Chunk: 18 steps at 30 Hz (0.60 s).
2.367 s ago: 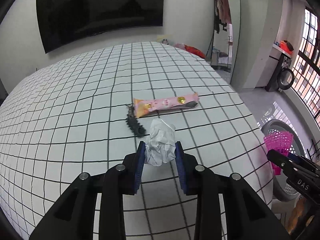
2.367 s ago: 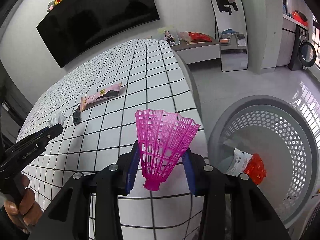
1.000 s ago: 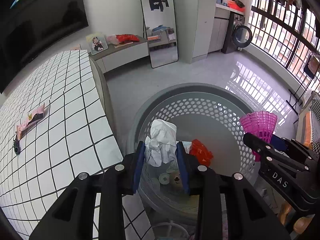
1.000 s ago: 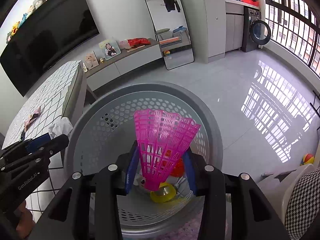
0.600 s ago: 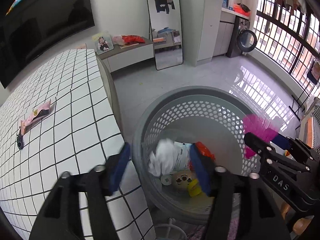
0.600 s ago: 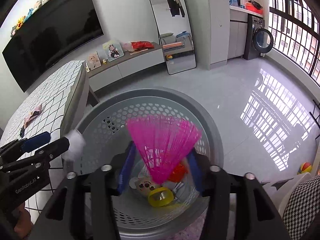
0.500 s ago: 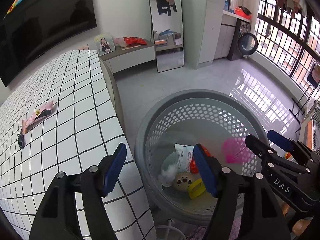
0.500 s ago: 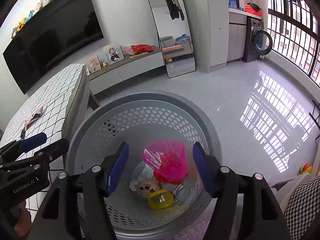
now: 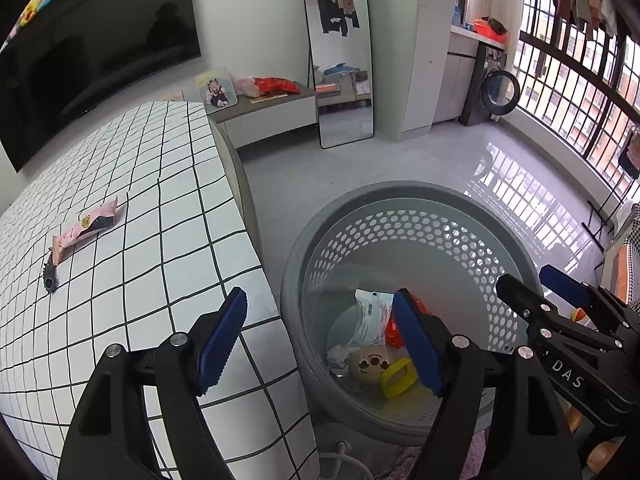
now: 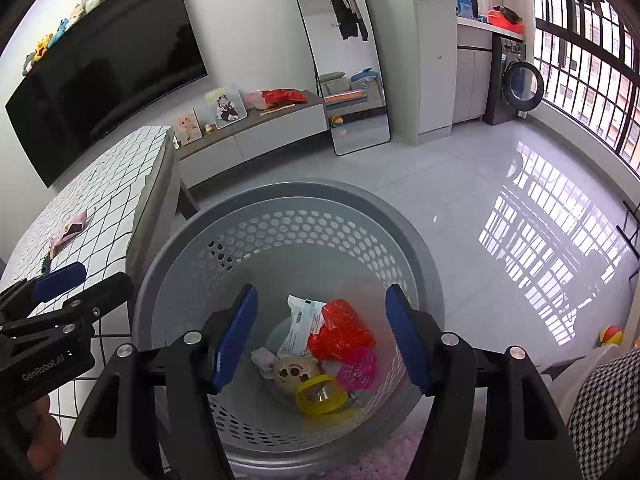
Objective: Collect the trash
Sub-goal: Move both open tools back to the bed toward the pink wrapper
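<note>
Both grippers hang over the grey perforated basket (image 9: 412,208) (image 10: 296,190). My left gripper (image 9: 318,296) has its jaws opening, with nothing between them. My right gripper (image 10: 322,290) is open and holds nothing. The crumpled white paper (image 9: 338,354) (image 10: 262,358) and the pink shuttlecock (image 10: 358,364) lie on the basket floor among a white packet (image 10: 304,320), red plastic (image 10: 340,328), a yellow ring (image 10: 320,394) and a round beige toy (image 10: 296,372). On the tiled table (image 9: 160,240) lie a pink wrapper (image 9: 86,226) and a black comb-like piece (image 9: 50,274).
The basket stands on the floor right beside the table's edge. A low cabinet (image 10: 256,136) and a standing mirror (image 10: 352,80) line the far wall. A houndstooth chair (image 10: 604,412) is close on the right, and a small ball (image 10: 610,336) lies on the shiny floor.
Both grippers went from shut to open. The white paper fell from the left one and the pink shuttlecock from the right one into the basket.
</note>
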Available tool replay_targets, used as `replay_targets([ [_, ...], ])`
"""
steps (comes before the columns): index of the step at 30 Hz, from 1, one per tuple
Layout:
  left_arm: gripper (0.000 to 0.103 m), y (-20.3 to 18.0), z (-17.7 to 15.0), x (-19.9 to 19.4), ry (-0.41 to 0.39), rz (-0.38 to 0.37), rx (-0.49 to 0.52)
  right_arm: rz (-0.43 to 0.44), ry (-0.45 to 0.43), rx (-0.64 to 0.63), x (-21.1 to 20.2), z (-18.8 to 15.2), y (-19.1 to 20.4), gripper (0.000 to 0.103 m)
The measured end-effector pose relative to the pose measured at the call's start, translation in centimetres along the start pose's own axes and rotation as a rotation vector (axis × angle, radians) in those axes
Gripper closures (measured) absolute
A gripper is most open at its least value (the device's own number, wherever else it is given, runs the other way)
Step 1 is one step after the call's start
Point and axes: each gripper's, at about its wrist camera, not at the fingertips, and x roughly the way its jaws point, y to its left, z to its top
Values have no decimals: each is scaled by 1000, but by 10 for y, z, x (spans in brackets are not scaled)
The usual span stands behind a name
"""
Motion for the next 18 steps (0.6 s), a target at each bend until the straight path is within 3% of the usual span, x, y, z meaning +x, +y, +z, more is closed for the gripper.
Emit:
replay_targets([
  [18,24,32,-3,-14,-34,39,-42,39,-7,-13,-5,-1,28,39],
])
